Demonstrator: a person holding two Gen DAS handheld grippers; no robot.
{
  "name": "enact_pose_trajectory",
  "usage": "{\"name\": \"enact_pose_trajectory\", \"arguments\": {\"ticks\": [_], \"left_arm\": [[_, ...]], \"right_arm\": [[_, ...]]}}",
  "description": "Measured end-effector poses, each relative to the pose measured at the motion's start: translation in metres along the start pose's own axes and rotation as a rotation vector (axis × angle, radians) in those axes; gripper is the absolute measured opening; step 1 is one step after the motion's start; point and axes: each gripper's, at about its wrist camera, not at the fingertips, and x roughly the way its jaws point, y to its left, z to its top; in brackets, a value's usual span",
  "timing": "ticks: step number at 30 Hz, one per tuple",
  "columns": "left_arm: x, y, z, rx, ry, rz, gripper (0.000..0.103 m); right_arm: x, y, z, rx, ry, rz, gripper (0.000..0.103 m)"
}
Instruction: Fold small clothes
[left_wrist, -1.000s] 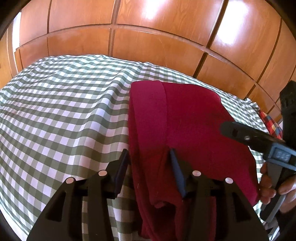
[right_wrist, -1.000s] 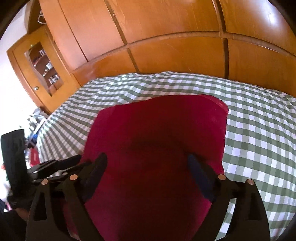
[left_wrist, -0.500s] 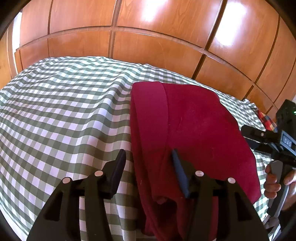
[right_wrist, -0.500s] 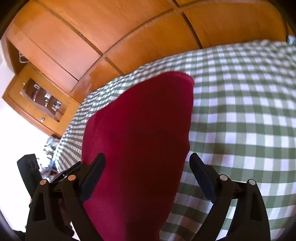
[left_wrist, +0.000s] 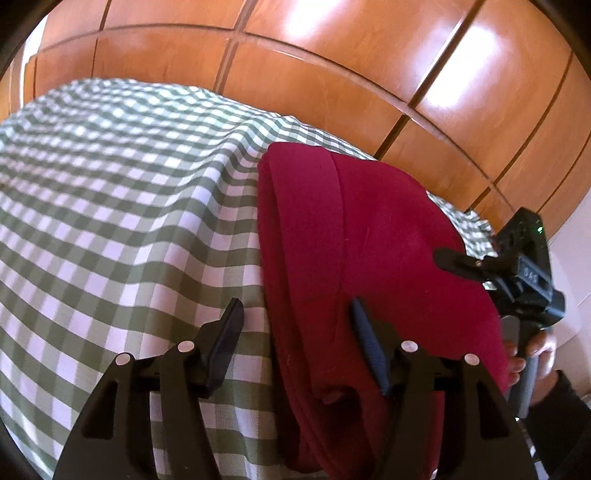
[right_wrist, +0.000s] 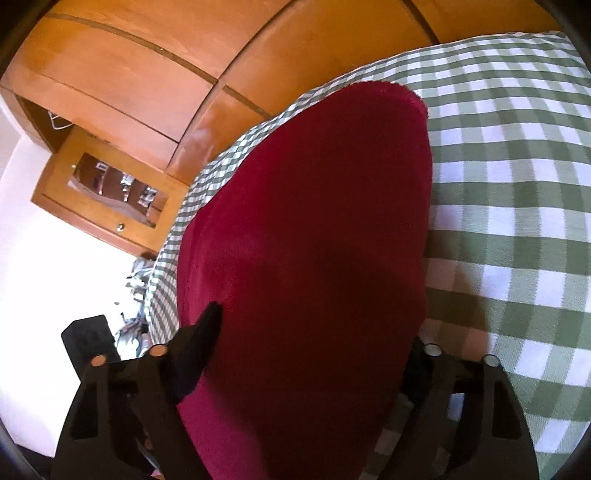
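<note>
A dark red garment lies folded on the green-and-white checked cloth. My left gripper hovers over its near left edge with jaws opening. One finger is above the checks, the other above the red fabric, and neither presses it. My right gripper is at the garment's near right edge with jaws closing. The red fabric lies between them and hides the right finger. The left finger stands at the fabric's side. In the left wrist view the right gripper reaches over that edge, a hand on its handle.
Wooden wardrobe panels rise close behind the checked surface. A wooden cabinet with a glass door hangs at the left in the right wrist view. The checked cloth stretches bare to the right of the garment.
My left jaws have spread wider over the garment's left edge. My right gripper has sunk and rolled, its jaws have narrowed, and red fabric now covers its right finger.
</note>
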Motion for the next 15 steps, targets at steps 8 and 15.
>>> {"name": "enact_pose_trajectory", "arguments": {"ticks": [8, 15], "left_arm": [[-0.004, 0.002, -0.006, -0.003, 0.002, -0.070, 0.042], [-0.014, -0.008, -0.008, 0.028, 0.003, -0.077, 0.031]], "right_arm": [[-0.008, 0.027, -0.013, -0.039, -0.051, -0.024, 0.047], [-0.032, 0.048, -0.028, -0.081, -0.117, -0.045, 0.043]]}}
